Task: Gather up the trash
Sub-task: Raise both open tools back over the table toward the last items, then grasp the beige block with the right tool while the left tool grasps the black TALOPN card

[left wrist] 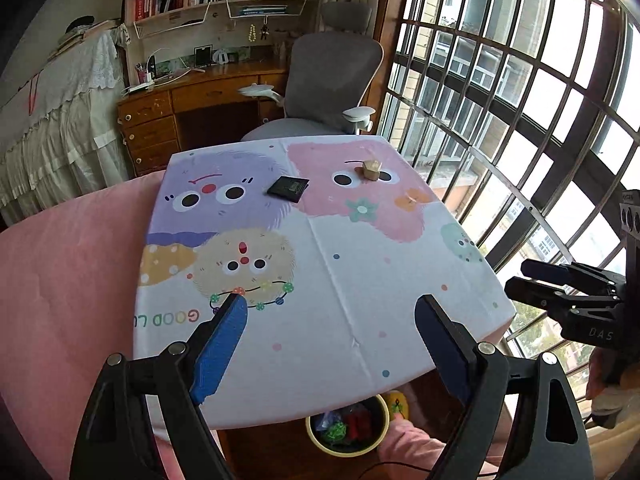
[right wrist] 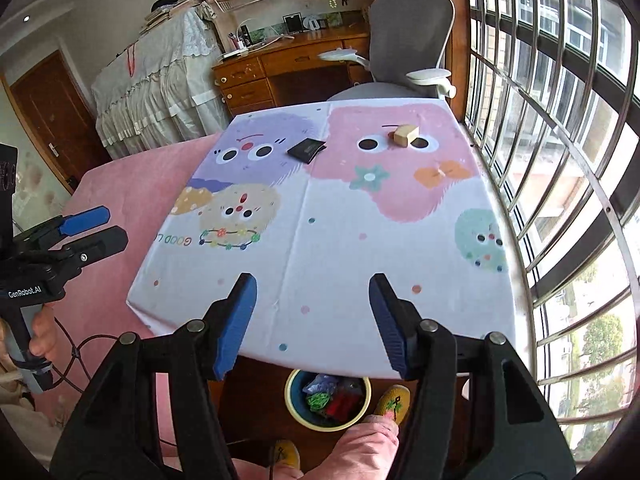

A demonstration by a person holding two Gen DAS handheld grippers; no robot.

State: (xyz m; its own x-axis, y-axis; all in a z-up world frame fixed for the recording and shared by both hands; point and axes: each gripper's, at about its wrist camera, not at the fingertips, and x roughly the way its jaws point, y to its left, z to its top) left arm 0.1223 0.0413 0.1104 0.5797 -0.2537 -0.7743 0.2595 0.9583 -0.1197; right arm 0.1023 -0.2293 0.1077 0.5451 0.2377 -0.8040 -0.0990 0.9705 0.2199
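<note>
A black flat packet (left wrist: 288, 188) (right wrist: 306, 149) lies on the far middle of the cartoon-print table (left wrist: 360, 280) (right wrist: 360, 240). To its right sits a small tan crumpled lump (left wrist: 371, 169) (right wrist: 405, 135). A tiny scrap (left wrist: 411, 198) (right wrist: 441, 171) rests on the orange flower print. Under the table's near edge stands a yellow-rimmed bin (left wrist: 348, 426) (right wrist: 327, 400) holding blue, green and red trash. My left gripper (left wrist: 332, 308) is open and empty above the near table edge. My right gripper (right wrist: 312, 288) is open and empty too, hovering over the near edge.
A grey office chair (left wrist: 332, 76) (right wrist: 408, 40) and a wooden desk (left wrist: 192, 100) stand beyond the table. A barred window (left wrist: 520, 100) (right wrist: 560, 120) runs along the right. A pink bed (left wrist: 68, 280) (right wrist: 120, 200) lies left. A person's pink-clad leg (right wrist: 360, 444) and yellow slippers (right wrist: 394, 402) are beside the bin.
</note>
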